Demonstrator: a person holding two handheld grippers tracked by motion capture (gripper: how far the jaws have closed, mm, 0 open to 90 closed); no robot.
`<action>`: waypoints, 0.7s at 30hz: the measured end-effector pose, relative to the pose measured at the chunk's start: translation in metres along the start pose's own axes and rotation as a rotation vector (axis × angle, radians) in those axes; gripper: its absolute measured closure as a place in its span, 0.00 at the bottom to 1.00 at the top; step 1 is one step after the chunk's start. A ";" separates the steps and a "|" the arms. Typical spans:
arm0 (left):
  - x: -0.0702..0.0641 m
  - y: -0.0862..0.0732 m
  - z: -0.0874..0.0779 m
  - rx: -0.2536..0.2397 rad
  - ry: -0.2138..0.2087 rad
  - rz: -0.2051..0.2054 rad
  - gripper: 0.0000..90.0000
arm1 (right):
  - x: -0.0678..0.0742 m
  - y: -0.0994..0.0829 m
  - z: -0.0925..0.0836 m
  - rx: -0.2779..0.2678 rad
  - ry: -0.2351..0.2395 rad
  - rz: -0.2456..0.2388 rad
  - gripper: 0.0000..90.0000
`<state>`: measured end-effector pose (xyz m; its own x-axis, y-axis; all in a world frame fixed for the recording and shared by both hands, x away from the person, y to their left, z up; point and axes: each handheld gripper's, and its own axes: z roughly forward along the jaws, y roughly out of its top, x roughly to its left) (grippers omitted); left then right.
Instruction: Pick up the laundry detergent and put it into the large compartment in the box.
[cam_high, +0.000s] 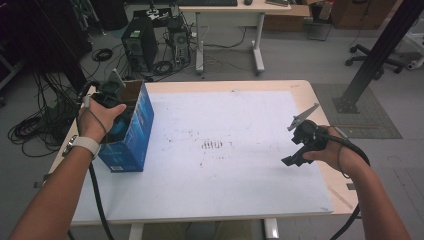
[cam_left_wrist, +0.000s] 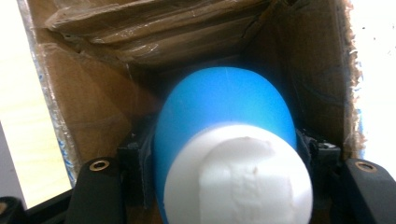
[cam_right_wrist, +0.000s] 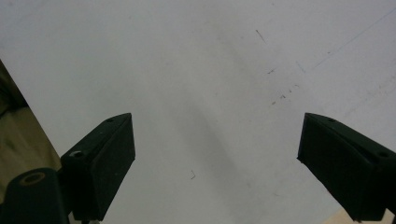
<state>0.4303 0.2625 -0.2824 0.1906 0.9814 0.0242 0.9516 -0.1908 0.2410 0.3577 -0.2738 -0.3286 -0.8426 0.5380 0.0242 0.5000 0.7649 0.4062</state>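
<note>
A: How are the hands posed?

B: In the high view the left hand (cam_high: 102, 117) is raised at the left edge of the table (cam_high: 300, 90), wrist bent, holding the left gripper (cam_high: 117, 107) pointed down into the open top of a blue box (cam_high: 135, 135). The forearm runs in from the bottom left corner, with a white watch band (cam_high: 85, 146) on the wrist. The right hand (cam_high: 332, 150) sits near the right edge, holding the right gripper (cam_high: 292, 160) low over the white sheet (cam_high: 225, 125) that covers the table, tilted toward the middle.

A: And the jaws?

B: In the left gripper view the jaws sit on either side of a blue bottle (cam_left_wrist: 224, 107), pads against its sides, so it is gripped. The right gripper's jaws are spread wide with nothing between them, just the bare white sheet beyond.

A: What does the bottle look like?

B: Smooth, rounded, bright blue body with a white cap (cam_left_wrist: 238, 177) at the end nearest the camera. It is inside the box, between brown cardboard walls, its far end pointing toward the folded flaps at the bottom.

A: And the box?

B: It stands upright at the left edge, near the far left corner, brown inside.
</note>
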 end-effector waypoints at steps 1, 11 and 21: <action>0.000 0.000 0.000 0.001 0.003 0.001 0.38 | 0.000 0.000 0.000 -0.001 0.001 -0.002 0.12; 0.005 0.000 0.000 0.006 -0.001 -0.008 0.29 | 0.000 0.001 0.002 0.004 0.003 -0.001 0.12; 0.005 -0.001 -0.001 0.001 -0.013 0.012 0.26 | 0.001 0.002 0.002 0.003 0.006 -0.003 0.12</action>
<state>0.4300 0.2679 -0.2820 0.2050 0.9787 0.0140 0.9495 -0.2023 0.2399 0.3585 -0.2709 -0.3293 -0.8454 0.5335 0.0281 0.4978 0.7676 0.4038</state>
